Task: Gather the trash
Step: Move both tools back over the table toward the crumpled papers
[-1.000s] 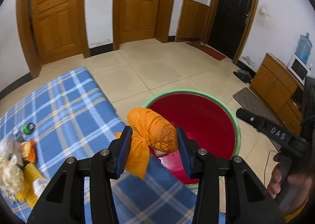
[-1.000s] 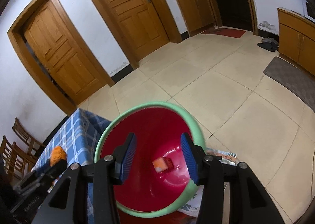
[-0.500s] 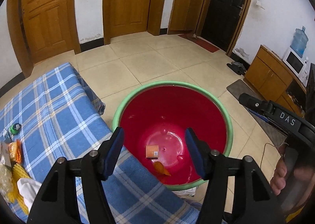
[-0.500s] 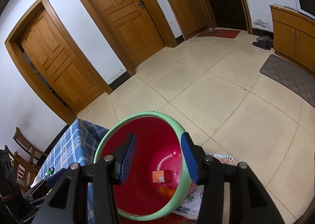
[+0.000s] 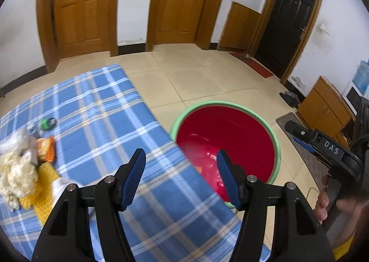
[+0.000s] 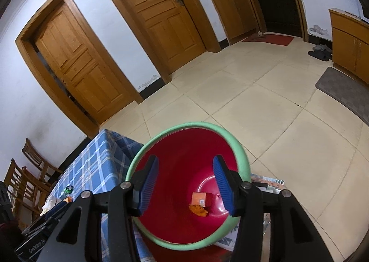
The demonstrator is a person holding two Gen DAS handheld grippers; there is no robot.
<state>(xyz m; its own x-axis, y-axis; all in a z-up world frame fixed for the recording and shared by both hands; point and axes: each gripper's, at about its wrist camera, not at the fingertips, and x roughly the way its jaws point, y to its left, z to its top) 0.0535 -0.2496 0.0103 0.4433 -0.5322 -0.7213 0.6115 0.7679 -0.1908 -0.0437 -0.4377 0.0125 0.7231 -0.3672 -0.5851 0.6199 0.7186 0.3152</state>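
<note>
Left gripper [image 5: 181, 171] is empty, jaws wide apart, hanging over the edge of the blue checked cloth [image 5: 96, 109] with the bin [image 5: 278, 146] off past its right jaw. The trash pile [image 5: 25, 169] lies well to the left of the left jaw: pale crumpled wrap, an orange packet, something yellow, plus a small green item [image 5: 47, 123] farther out on the cloth.

Right gripper [image 6: 185, 180] is also empty, jaws apart, looking straight down into the bin [image 6: 239, 153]. Between its jaws, on the red floor, sit an orange box [image 6: 201, 199] and an orange scrap [image 6: 197, 210] just below it.

The step in hand looks like the left gripper's reach to the pile. To do it well, it should swing left with the jaws kept wide, come down over one piece only, and straddle it cleanly. The crumpled wrap likely compresses, so a deep bite beats a fingertip pinch. The cloth may bunch; lift straight up, don't drag.
</note>
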